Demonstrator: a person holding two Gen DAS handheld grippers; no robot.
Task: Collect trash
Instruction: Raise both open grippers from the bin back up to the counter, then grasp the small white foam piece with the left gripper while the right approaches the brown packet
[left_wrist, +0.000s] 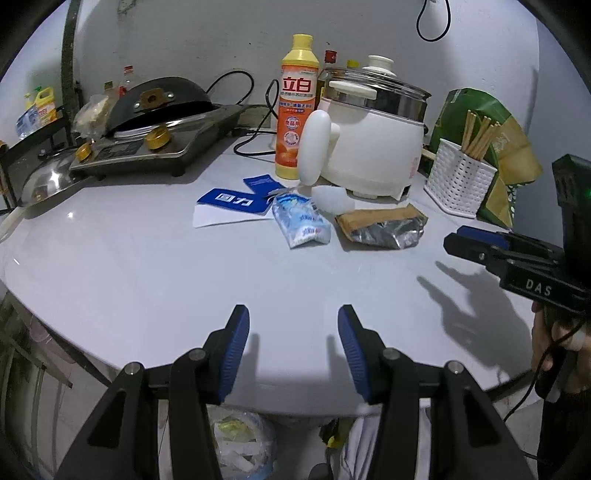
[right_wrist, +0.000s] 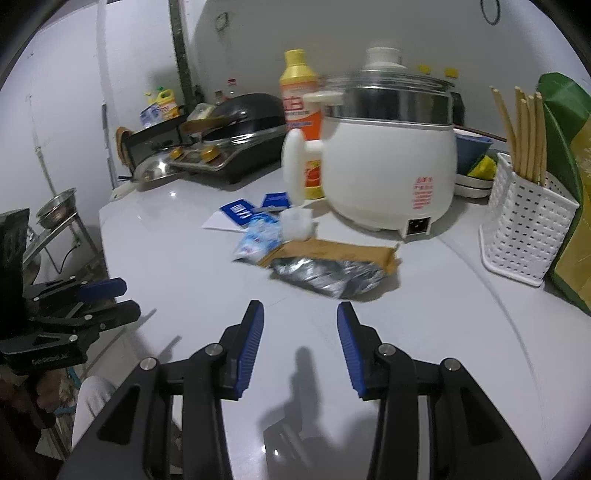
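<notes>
Trash lies mid-counter in front of the cooker: a brown-and-silver foil wrapper (left_wrist: 384, 226) (right_wrist: 328, 267), a pale blue plastic packet (left_wrist: 302, 220) (right_wrist: 256, 238), a blue-and-white paper label (left_wrist: 231, 206) (right_wrist: 236, 213), a small blue card (left_wrist: 263, 183) (right_wrist: 275, 200) and a crumpled white tissue (left_wrist: 330, 197) (right_wrist: 297, 223). My left gripper (left_wrist: 293, 326) is open and empty over the counter's near edge, well short of the trash. My right gripper (right_wrist: 300, 325) is open and empty, a short way before the foil wrapper. Each gripper shows in the other's view: right (left_wrist: 476, 243), left (right_wrist: 107, 295).
A white electric cooker (left_wrist: 373, 147) (right_wrist: 391, 166), an orange detergent bottle (left_wrist: 297, 107), a gas stove with wok (left_wrist: 159, 125) and a white basket of chopsticks (left_wrist: 460, 177) (right_wrist: 524, 225) stand behind. A green bag (left_wrist: 506, 147) is at right. A bin with a bag (left_wrist: 243, 439) sits below the counter edge.
</notes>
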